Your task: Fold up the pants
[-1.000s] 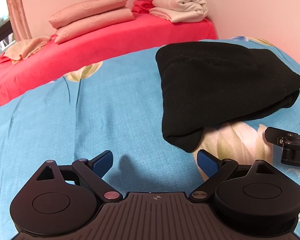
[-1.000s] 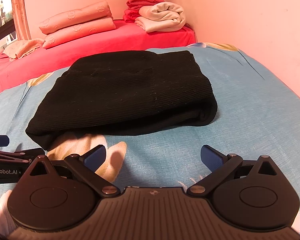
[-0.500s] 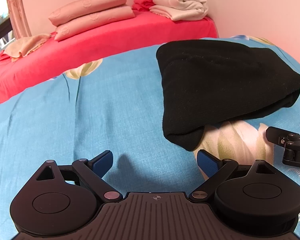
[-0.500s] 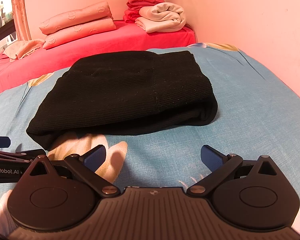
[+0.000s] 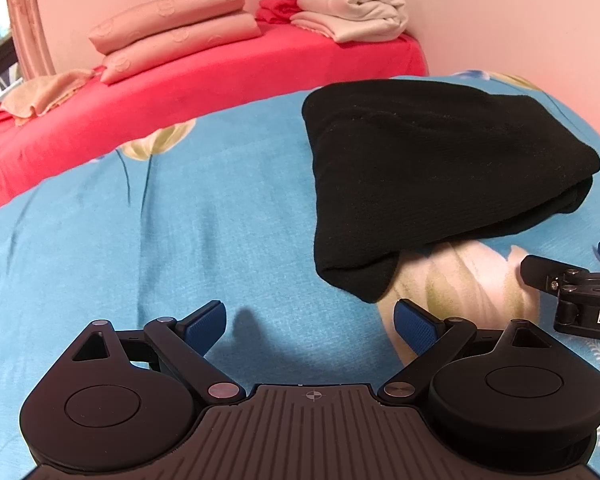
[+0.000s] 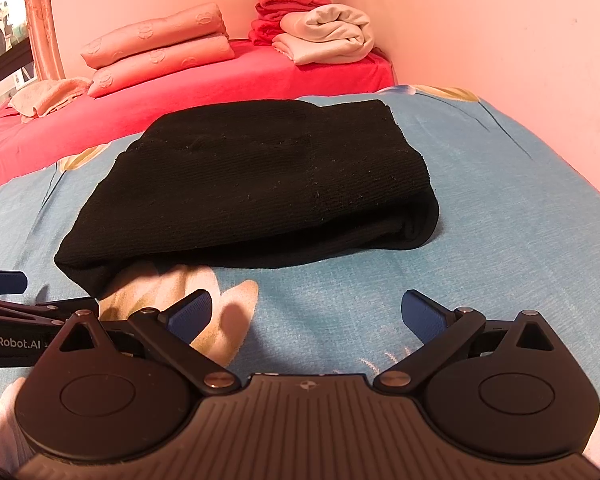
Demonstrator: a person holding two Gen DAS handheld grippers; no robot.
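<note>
Nothing has shifted since a second ago: black pants (image 6: 260, 184) lie folded into a thick, ribbed rectangular bundle on the blue floral bedsheet (image 5: 180, 220), while the left gripper (image 5: 310, 320) and right gripper (image 6: 306, 316) hover nearby, both spread wide, empty.

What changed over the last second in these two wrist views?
Nothing visibly changed. The folded black pants lie where they were on the blue floral bedsheet, and the left gripper and right gripper remain back from them, jaws open and empty.
</note>
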